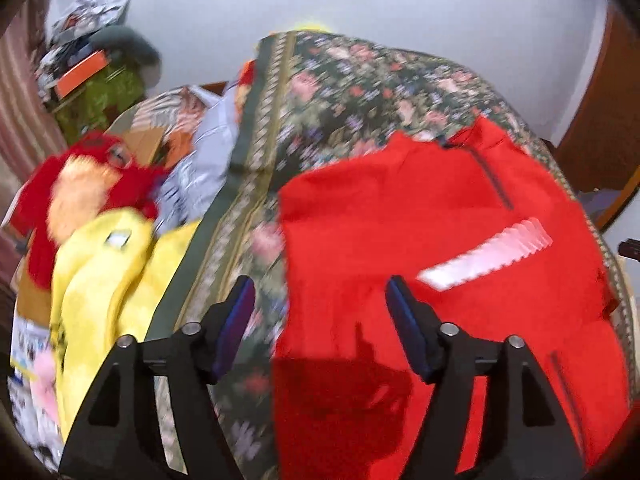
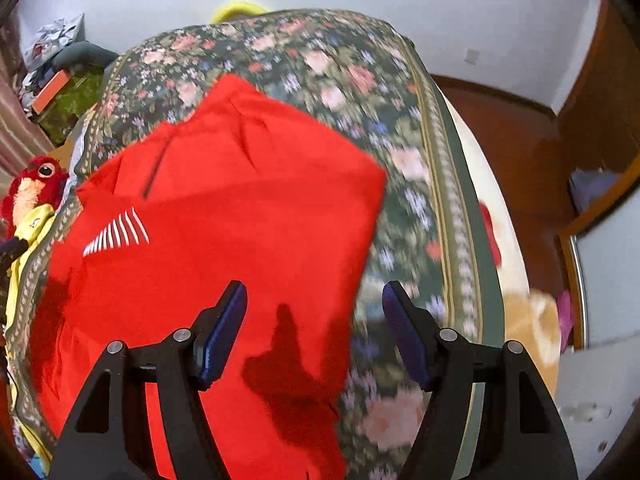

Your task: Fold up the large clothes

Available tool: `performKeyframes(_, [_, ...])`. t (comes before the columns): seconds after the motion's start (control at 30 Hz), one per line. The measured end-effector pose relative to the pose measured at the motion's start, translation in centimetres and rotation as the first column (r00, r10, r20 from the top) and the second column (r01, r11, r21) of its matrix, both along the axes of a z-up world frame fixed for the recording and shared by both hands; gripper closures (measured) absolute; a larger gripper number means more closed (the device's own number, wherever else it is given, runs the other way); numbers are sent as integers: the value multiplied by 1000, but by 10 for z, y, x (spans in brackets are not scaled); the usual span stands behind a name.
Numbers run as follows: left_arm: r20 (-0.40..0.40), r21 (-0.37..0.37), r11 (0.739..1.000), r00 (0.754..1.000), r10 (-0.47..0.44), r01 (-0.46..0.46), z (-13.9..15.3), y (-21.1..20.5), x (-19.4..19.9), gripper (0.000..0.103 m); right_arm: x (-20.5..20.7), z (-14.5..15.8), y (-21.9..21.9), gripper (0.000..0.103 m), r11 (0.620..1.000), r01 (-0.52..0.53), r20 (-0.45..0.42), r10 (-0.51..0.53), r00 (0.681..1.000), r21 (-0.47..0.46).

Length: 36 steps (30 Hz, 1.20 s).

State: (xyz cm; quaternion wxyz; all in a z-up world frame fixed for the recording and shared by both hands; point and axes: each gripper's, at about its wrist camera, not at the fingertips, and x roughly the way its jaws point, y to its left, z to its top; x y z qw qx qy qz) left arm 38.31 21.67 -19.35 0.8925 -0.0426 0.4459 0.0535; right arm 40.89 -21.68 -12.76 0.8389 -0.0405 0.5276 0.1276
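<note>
A red garment (image 1: 420, 216) with a white striped mark and a dark zip lies spread on a flower-patterned bedspread (image 1: 360, 80). It also shows in the right wrist view (image 2: 240, 208). My left gripper (image 1: 320, 292) is open and empty, hovering above the garment's left edge. My right gripper (image 2: 314, 296) is open and empty, hovering above the garment's right edge. Both views are blurred by motion.
A yellow garment (image 1: 104, 280) and a red plush toy (image 1: 80, 184) lie at the bed's left side, with grey cloth (image 1: 208, 152) beside them. Clutter is piled in the far left corner (image 1: 92, 64). A wooden floor (image 2: 520, 152) and cupboard (image 2: 608, 120) are to the right of the bed.
</note>
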Motion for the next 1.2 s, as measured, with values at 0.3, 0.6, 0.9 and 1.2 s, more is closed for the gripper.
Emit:
performKeyframes(0.3, [-17,-43,994,995,-100,99,-16,-23,99,28,66,-5,39,36,1000,-6,34,5,999,18])
performKeyframes(0.6, [-16,-74,996,998,-54,53,-53,-34,181,28,134,-26,71,36,993,26,30,-29,999,113])
performKeyframes(0.9, [-44,-267,963,998,-48,34,-81,-33,239,28,176,-51,105,36,990,31,23,-34,999,138])
performKeyframes(1.2, [-138,-421,906,990,-21,-40,-111,-34,259,27,197,-78,97,40,973,58,-68,-44,997,222])
